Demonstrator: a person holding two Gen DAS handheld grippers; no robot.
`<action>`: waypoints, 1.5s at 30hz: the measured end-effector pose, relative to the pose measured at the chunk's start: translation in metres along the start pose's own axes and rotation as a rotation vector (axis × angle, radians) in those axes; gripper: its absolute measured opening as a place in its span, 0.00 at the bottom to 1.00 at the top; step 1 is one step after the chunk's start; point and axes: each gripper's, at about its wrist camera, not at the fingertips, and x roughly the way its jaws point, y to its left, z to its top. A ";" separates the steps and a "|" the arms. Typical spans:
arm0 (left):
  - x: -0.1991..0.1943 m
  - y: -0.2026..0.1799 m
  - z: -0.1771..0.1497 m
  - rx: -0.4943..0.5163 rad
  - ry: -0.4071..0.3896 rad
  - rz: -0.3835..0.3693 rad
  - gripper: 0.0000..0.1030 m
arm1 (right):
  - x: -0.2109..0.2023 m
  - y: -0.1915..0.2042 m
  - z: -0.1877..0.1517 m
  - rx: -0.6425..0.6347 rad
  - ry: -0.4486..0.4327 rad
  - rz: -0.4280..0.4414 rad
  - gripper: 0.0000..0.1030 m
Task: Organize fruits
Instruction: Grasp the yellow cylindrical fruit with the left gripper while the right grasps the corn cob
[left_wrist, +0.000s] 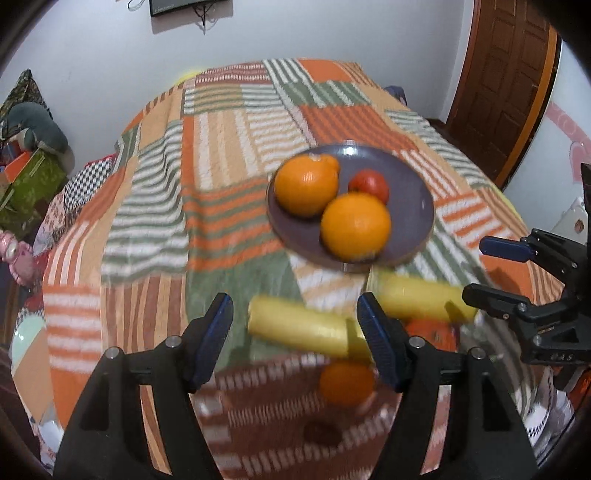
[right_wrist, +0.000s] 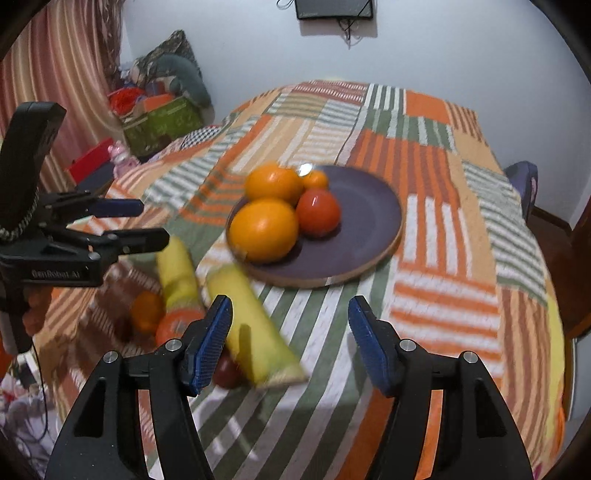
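Note:
A purple plate on the patchwork cloth holds two oranges, a red tomato and, in the right wrist view, a small orange fruit. Two yellow bananas, a small orange and a red fruit lie in a clear glass bowl nearer me. My left gripper is open and empty over the bowl. My right gripper is open and empty beside the bananas.
The cloth-covered round table drops off at its edges. A green box and clutter sit at the left. A wooden door stands at the right. A chair back shows beyond the table.

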 end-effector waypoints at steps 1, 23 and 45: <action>0.000 0.001 -0.005 -0.003 0.008 -0.001 0.68 | 0.002 0.000 -0.003 0.001 0.009 0.005 0.60; 0.024 0.001 -0.022 -0.068 0.088 -0.122 0.68 | 0.018 -0.004 -0.021 0.040 0.080 0.143 0.40; 0.041 -0.002 0.003 0.038 0.012 0.105 0.91 | -0.019 -0.024 -0.038 0.033 0.074 0.042 0.35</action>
